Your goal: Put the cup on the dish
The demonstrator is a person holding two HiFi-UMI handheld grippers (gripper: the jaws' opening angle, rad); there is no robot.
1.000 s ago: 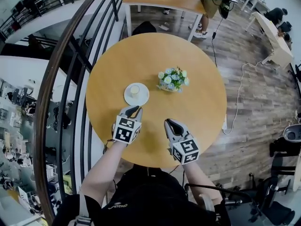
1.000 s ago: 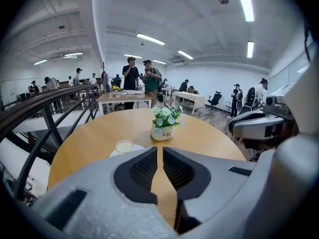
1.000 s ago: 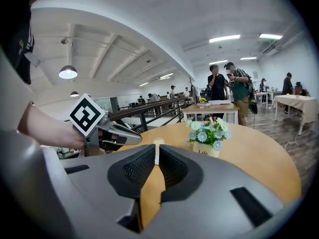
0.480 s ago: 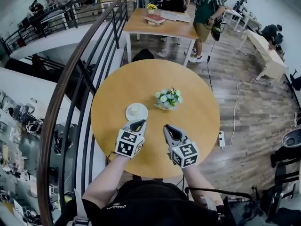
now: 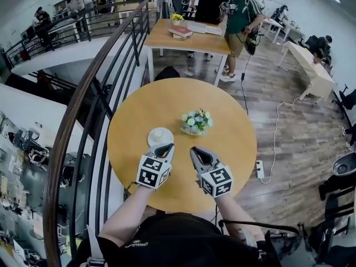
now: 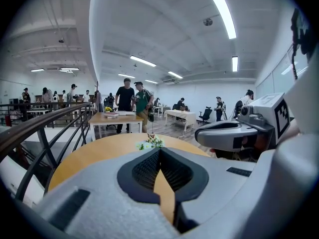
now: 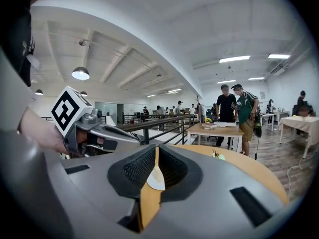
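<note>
Head view: the cup (image 5: 159, 134) stands on the white dish (image 5: 151, 138), left of the middle of the round table (image 5: 222, 149). A small pot of flowers (image 5: 196, 121) sits apart from the dish, at its 2 o'clock. Nothing lies between the two.

At the dish's 6 o'clock hangs the left gripper (image 5: 165, 148), with its tip over the dish's near rim in the picture. Its jaws are pressed together with nothing pinched. The right gripper (image 5: 196, 151) is level with it at its 3 o'clock, jaws likewise pressed together and empty. Both are held above the tabletop and point toward 12 o'clock, tips leaning a little toward each other. The forearms come up from the 6 o'clock edge of the table.

A curved dark railing (image 5: 83, 110) runs past the table at 9 o'clock. At 12 o'clock stands a rectangular table (image 5: 194, 42) with books (image 5: 182, 31), and two people (image 5: 240, 15) stand beside it. A cable (image 5: 273, 143) trails over the wooden floor at 3 o'clock.
</note>
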